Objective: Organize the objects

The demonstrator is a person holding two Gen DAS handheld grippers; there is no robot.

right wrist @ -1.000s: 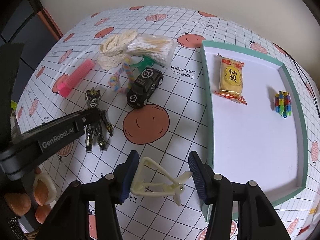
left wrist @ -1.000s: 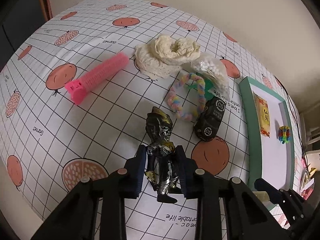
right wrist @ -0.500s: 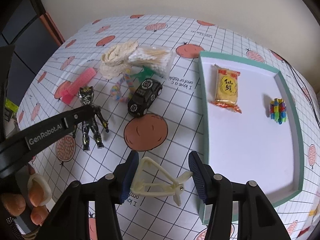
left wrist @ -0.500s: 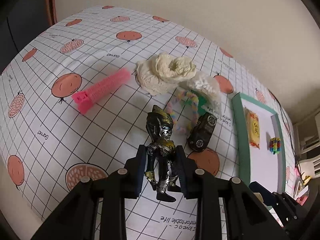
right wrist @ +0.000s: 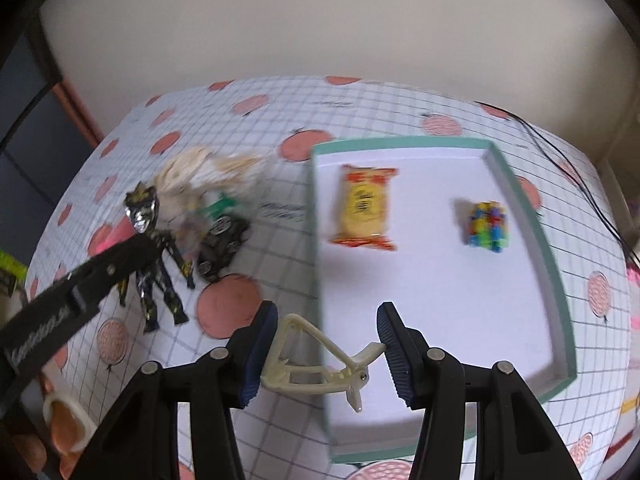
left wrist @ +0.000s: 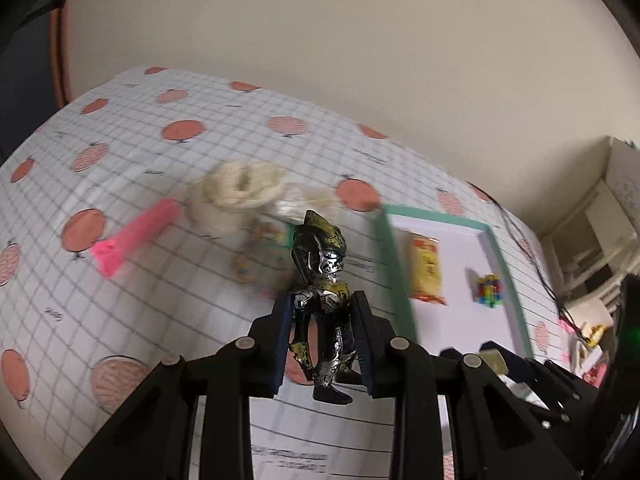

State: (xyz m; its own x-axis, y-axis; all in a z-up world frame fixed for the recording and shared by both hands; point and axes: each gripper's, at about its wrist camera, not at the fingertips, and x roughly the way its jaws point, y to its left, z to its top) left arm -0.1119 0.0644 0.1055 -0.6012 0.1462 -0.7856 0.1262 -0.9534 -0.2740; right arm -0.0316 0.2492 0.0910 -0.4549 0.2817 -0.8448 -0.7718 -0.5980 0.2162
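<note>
- While the left tongs (left wrist: 320,344) pinched the armored figure (left wrist: 322,300) above the surface (left wrist: 100,320), the tray (left wrist: 394,268) lay ahead-right.
- Right tongs (right wrist: 326,344) clamped a cream clip (right wrist: 316,364) over the tray's near-left corner.

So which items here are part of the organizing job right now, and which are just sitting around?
In play:
- left gripper clamping the armored toy figure
- right gripper holding the cream plastic clip
- green-rimmed tray, holding a yellow snack packet and a multicolored block toy

Lying about:
- pink hair roller
- black toy car
- cream lace scrunchie
</note>
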